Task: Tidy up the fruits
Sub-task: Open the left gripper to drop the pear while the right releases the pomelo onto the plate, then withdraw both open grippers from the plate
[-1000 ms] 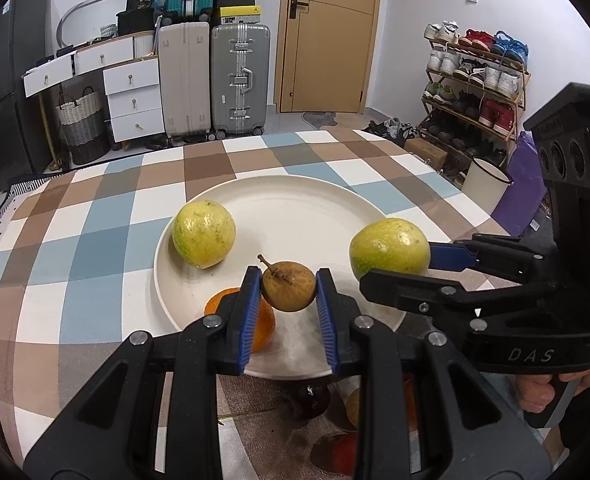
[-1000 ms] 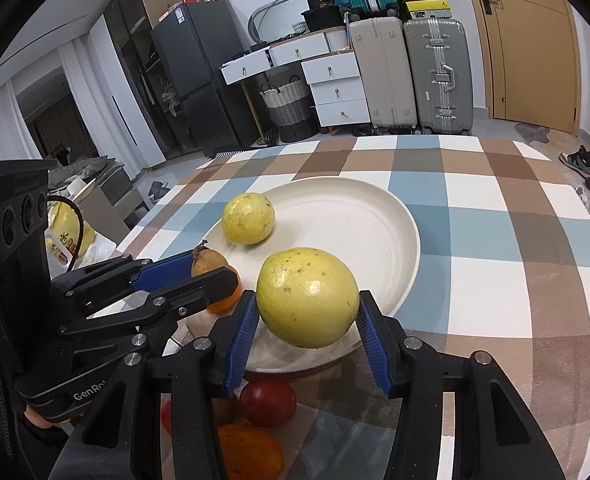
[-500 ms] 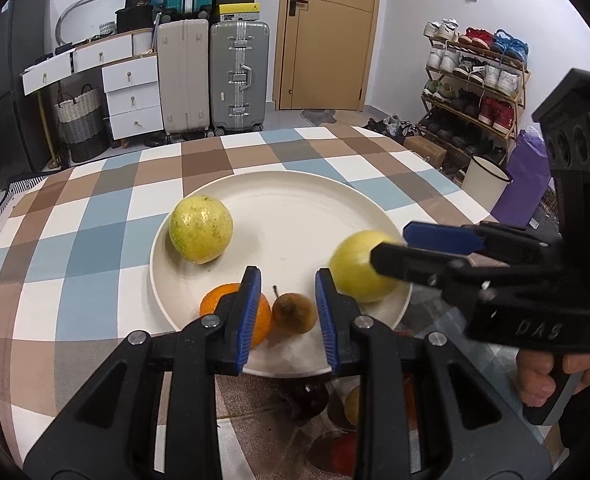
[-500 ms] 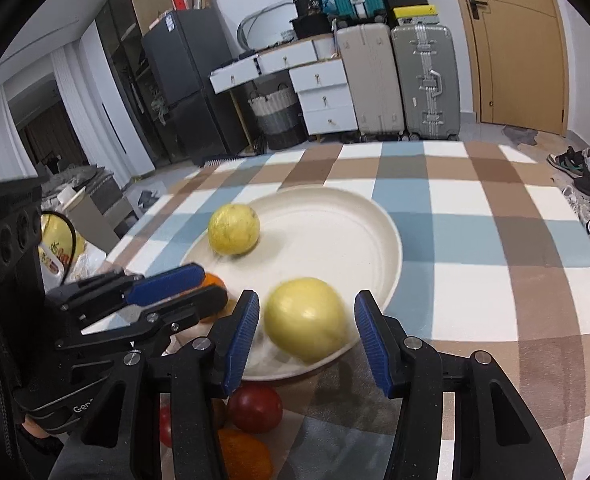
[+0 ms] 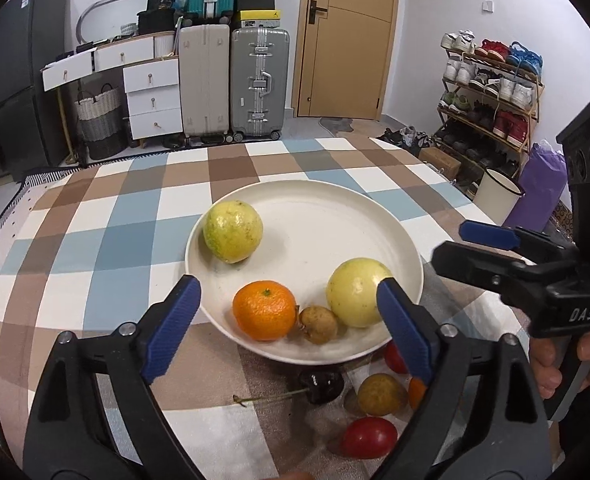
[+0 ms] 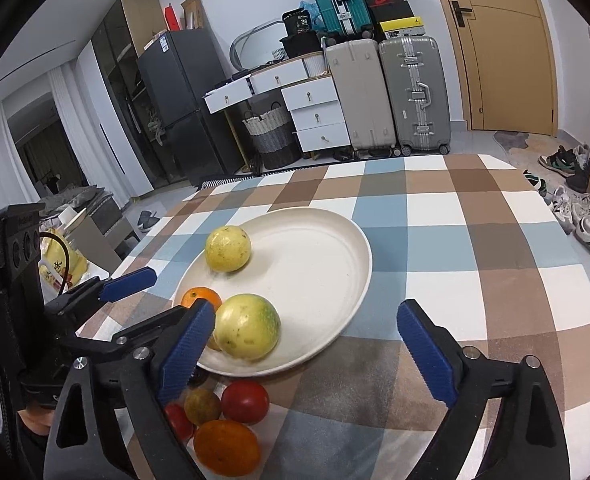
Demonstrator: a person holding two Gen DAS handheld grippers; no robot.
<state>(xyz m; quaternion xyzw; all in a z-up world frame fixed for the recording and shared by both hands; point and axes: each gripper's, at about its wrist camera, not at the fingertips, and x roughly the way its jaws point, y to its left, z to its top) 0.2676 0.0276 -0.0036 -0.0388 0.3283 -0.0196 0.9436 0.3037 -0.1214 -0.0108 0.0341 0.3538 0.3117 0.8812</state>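
Note:
A cream plate (image 5: 335, 208) (image 6: 327, 248) on the checked tablecloth holds two yellow-green guavas (image 5: 233, 231) (image 5: 355, 292), an orange mandarin (image 5: 265, 315) and a small brown fruit (image 5: 319, 324). My left gripper (image 5: 287, 320) is open and empty, just short of the plate's near rim. My right gripper (image 6: 307, 344) is open and empty, with the near guava (image 6: 249, 327) beside its left finger. The far guava (image 6: 228, 249) lies further back. Loose fruit lies before the plate: red tomatoes (image 6: 245, 402) (image 5: 369, 438), a dark cherry (image 5: 321, 386), an orange (image 6: 227, 452).
The right gripper shows in the left wrist view (image 5: 491, 248), and the left gripper shows in the right wrist view (image 6: 119, 292). Suitcases (image 5: 259, 84), drawers and a shoe rack (image 5: 491, 92) stand beyond the table. The table's far edge is well behind the plate.
Both grippers opened wide and drew back. The left let the small brown fruit go onto the plate; the right let the guava go onto the plate's near side.

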